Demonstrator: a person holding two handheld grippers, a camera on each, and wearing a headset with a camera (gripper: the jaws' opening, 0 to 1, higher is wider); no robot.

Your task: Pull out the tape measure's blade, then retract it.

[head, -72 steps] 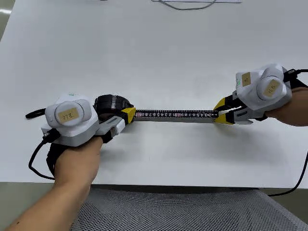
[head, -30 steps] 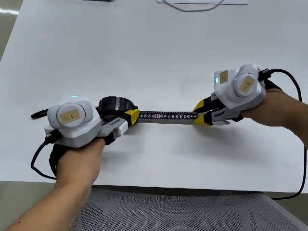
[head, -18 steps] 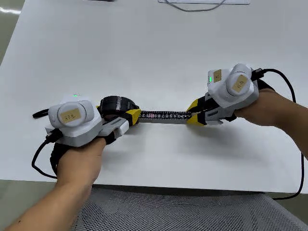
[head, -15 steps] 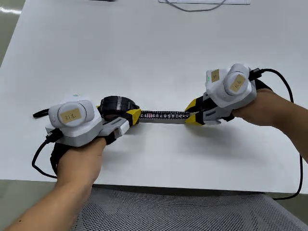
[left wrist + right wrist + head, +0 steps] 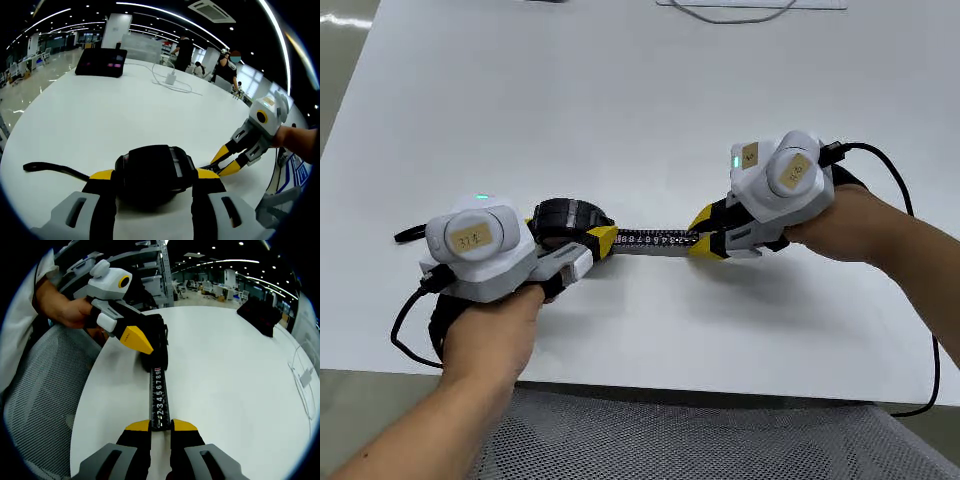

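L gripper [image 5: 582, 248] jaws clamp tape measure case [image 5: 565, 218], resting on table [image 5: 620, 100]. R gripper [image 5: 701, 237] jaws pinch blade [image 5: 652, 240] at its tip, near the case. Short length still out; retraction judged unfinished.

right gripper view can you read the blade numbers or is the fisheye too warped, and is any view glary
Right gripper view: the blade is sharp, numerals 2 to 9 readable; the table edge bows with the fisheye. Left gripper view: ceiling light strips curve, and the black tape measure case shows little detail. Head view: even light, soft shadows, no strong glare.
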